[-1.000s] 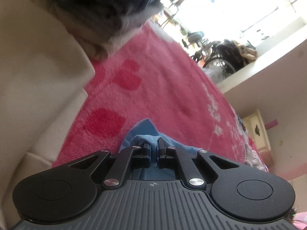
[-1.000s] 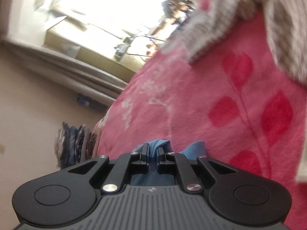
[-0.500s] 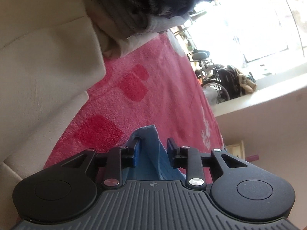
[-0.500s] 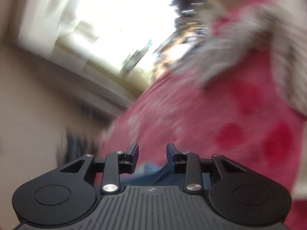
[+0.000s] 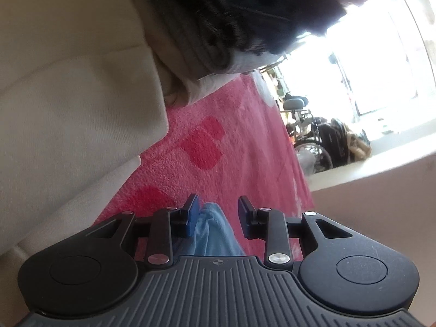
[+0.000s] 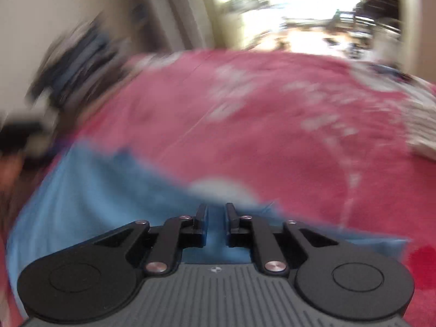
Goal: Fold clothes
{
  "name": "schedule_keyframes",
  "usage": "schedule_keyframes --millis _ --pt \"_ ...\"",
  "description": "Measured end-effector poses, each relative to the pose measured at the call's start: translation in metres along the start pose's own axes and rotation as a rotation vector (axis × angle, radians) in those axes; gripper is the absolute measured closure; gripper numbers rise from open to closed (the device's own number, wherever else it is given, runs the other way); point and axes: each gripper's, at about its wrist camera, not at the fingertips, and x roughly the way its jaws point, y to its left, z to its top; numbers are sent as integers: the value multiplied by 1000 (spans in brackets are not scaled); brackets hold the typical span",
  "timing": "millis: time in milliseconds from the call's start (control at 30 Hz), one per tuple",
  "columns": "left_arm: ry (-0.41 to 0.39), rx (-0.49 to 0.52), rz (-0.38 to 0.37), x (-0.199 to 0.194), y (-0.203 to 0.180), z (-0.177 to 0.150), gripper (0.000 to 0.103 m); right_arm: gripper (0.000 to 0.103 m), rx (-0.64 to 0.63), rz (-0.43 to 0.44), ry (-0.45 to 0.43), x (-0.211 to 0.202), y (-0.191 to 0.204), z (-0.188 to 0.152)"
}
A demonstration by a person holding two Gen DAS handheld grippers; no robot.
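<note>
A pink fleecy blanket (image 5: 245, 147) with darker red leaf shapes and pale flower prints covers the bed and carries everything. On it lies a light blue cloth garment (image 6: 103, 190), spread flat across the near left part in the right wrist view, which is badly blurred. A cream-coloured knit garment (image 5: 68, 103) rests along the blanket's left side, with a dark grey ribbed garment (image 5: 218, 27) heaped beyond it. A striped pale fabric (image 6: 421, 120) lies at the far right edge.

room: my view runs over a pink blanket (image 5: 245, 141) with red shapes | far right: bright window (image 5: 381, 54) above a pale ledge (image 5: 381, 158) | wheelchair (image 5: 313, 141) by it | walls: cream (image 6: 81, 0), blurred
</note>
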Motion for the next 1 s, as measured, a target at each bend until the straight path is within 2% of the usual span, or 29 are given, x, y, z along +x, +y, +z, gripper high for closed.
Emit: schedule_keyframes --millis 200,333,467,533,600,667,800,1000 --pt "131 295 75 -34 -37 -27 69 89 -92 116 -14 -9 35 10" --pt "230 488 129 -61 -49 -60 69 88 -133 176 39 12 69 21" --pt "281 702 191 -94 -38 -96 69 85 -148 227 68 34 102 39" --pt "292 784 231 -106 -29 -112 69 77 -193 244 74 49 126 50" --pt "293 815 235 -118 -18 -123 69 66 -241 249 86 64 147 59" --pt "280 822 225 -130 -7 -127 69 62 -271 244 98 81 166 70" --pt "258 830 197 -143 9 -128 69 52 -237 235 131 113 184 90" --pt "226 826 146 -163 27 -125 69 51 -98 251 154 136 190 111"
